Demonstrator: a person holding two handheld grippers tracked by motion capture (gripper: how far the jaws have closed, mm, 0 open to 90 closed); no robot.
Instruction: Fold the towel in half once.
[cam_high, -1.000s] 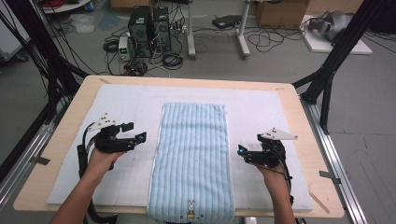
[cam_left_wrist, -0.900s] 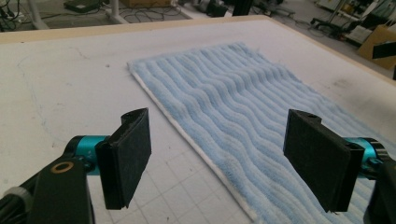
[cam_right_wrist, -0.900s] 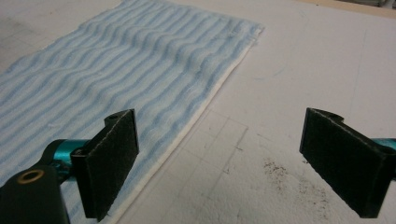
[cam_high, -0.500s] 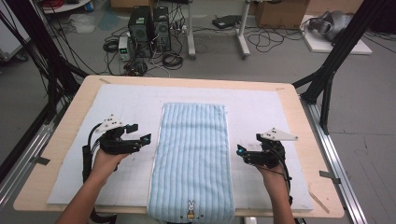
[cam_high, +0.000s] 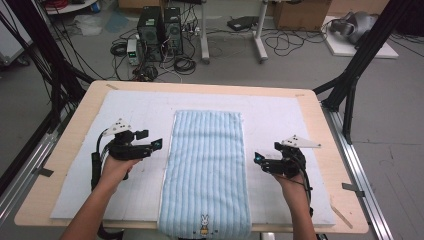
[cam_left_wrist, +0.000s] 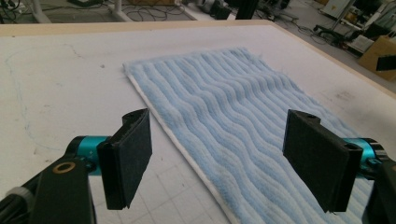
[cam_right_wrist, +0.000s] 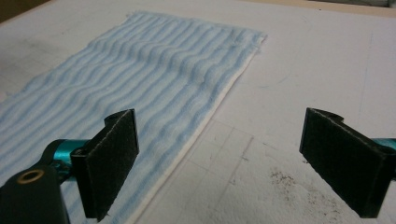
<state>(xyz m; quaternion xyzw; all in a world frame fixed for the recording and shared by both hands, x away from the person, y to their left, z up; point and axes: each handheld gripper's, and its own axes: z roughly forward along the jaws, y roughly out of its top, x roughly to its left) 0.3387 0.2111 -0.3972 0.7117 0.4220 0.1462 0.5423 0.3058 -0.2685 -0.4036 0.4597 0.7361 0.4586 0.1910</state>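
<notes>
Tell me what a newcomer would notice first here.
The long light-blue striped towel lies flat down the middle of the white mat, its rabbit-motif end at the table's near edge. An open left claw and right claw flank its long sides, each pointing inward at it.

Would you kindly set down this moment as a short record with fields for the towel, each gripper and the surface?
towel: light blue striped towel, spread flat lengthwise, near end with a rabbit motif hanging over the table's front edge
left gripper: left gripper, jaws open, at the towel's left long edge, holding nothing
right gripper: right gripper, jaws open, at the towel's right long edge, holding nothing
surface: white mat on a wooden table
</notes>
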